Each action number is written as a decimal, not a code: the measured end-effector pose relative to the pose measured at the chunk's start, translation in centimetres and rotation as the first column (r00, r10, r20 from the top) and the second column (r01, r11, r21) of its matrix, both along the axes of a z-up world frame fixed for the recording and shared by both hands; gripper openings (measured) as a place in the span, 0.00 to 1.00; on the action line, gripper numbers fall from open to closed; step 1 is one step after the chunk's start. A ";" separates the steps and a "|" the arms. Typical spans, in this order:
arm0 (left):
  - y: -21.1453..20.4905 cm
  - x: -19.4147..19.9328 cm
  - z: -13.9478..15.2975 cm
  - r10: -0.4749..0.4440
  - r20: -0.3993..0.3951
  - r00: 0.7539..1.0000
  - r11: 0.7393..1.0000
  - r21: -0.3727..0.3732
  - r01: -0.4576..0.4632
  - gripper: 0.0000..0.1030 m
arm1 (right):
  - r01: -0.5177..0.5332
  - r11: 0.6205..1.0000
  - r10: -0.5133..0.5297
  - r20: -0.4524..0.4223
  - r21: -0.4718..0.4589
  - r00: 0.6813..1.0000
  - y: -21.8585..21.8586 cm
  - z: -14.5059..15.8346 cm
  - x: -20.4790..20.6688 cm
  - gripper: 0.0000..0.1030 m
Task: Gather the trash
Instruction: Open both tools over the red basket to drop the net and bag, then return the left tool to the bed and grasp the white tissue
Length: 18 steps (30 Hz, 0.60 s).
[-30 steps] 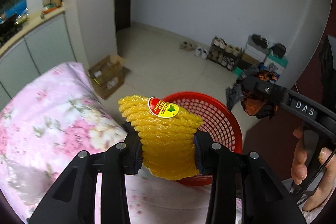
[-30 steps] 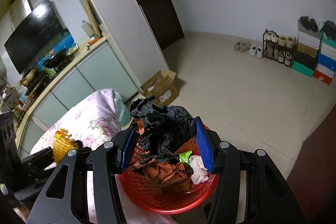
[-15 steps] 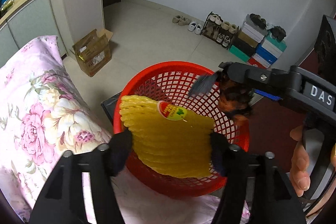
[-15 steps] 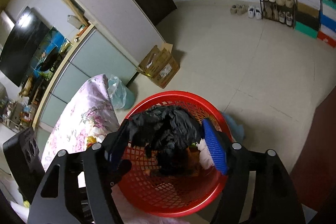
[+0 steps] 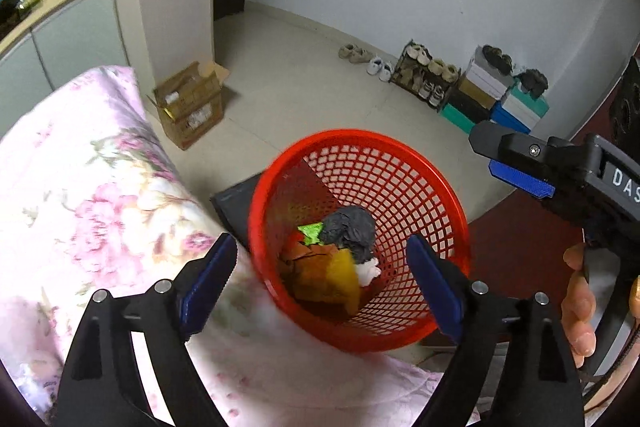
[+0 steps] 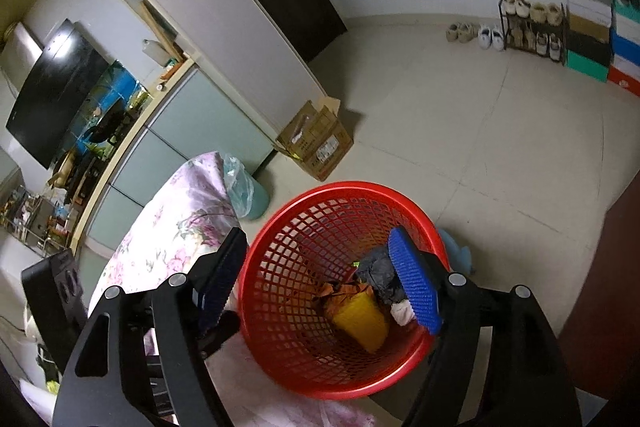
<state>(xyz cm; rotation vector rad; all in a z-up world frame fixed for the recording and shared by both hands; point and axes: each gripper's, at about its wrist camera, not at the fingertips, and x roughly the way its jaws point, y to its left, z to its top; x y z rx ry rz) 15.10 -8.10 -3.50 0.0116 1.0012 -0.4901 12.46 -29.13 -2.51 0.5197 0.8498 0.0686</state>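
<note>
A red mesh basket [image 5: 420,171] [image 6: 280,239] stands on the floor by the bed's edge. At its bottom lie the yellow foam net [image 5: 340,279] [image 6: 362,319], a crumpled black bag [image 5: 350,227] [image 6: 378,273], orange-brown paper [image 5: 308,255], a green scrap and a white wad. My left gripper [image 5: 320,279] hangs over the basket, its jaws opening with nothing between the pads. My right gripper [image 6: 320,283] also hovers above the basket, jaws opening and empty; in the left wrist view it [image 5: 520,175] shows at the right, held by a hand [image 5: 580,307].
A floral pink bedcover [image 5: 80,195] [image 6: 172,235] fills the left. On the tiled floor stand a cardboard box [image 5: 188,105] [image 6: 316,141], a shoe rack [image 5: 428,75] with stacked shoe boxes, and a bin with a plastic liner [image 6: 244,191]. Cabinets and a television [image 6: 52,91] line the left wall.
Both grippers opened over the basket. The yellow foam net dropped from my left jaws and the black bag with scraps from my right; both now lie at the basket's bottom.
</note>
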 end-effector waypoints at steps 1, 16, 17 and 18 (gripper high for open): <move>0.2 -0.2 0.4 0.005 0.011 1.000 1.000 0.001 -0.005 0.81 | -0.002 1.000 0.002 0.011 -0.011 1.000 0.3 0.3 -0.2 0.69; 8.8 -7.9 3.9 0.184 0.119 0.976 0.983 -0.010 -0.184 0.81 | -0.208 0.973 0.216 0.077 -0.099 0.973 8.6 2.1 -1.8 0.69; 9.3 -8.4 3.9 0.196 0.122 0.973 0.980 -0.010 -0.197 0.81 | -0.230 0.968 0.237 0.075 -0.098 0.969 9.4 2.0 -1.8 0.69; 10.2 -9.0 4.0 0.216 0.124 0.968 0.976 -0.009 -0.217 0.81 | -0.240 0.966 0.248 0.074 -0.098 0.966 9.9 2.1 -1.9 0.69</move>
